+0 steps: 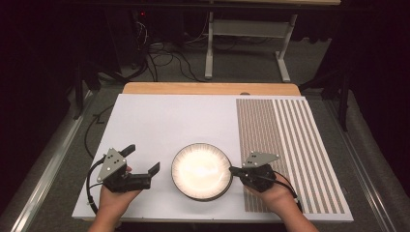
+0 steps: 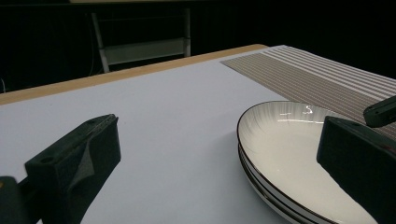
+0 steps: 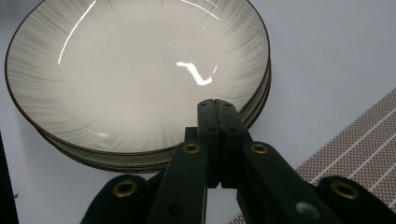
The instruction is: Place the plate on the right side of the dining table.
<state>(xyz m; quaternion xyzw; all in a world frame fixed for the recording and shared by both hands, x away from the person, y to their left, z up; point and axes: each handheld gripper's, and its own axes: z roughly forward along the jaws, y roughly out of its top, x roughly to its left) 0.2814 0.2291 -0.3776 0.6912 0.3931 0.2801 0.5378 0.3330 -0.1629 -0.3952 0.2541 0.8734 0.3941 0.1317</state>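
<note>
White board (image 1: 159, 121) covers the table, striped mat (image 1: 285, 145) on its right. Stacked plates (image 1: 201, 171) sit between my grippers. My left gripper (image 1: 143, 158) gapes wide beside them; my right gripper (image 1: 233, 170) is pressed closed, empty, at their rim. Nothing looks lifted or separated yet.

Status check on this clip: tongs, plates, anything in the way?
Left tongs open, beside the stacked white dark-rimmed plates. Right tongs shut, empty, at the plates' rim. Striped woven placemat lies beyond, nothing blocking.
</note>
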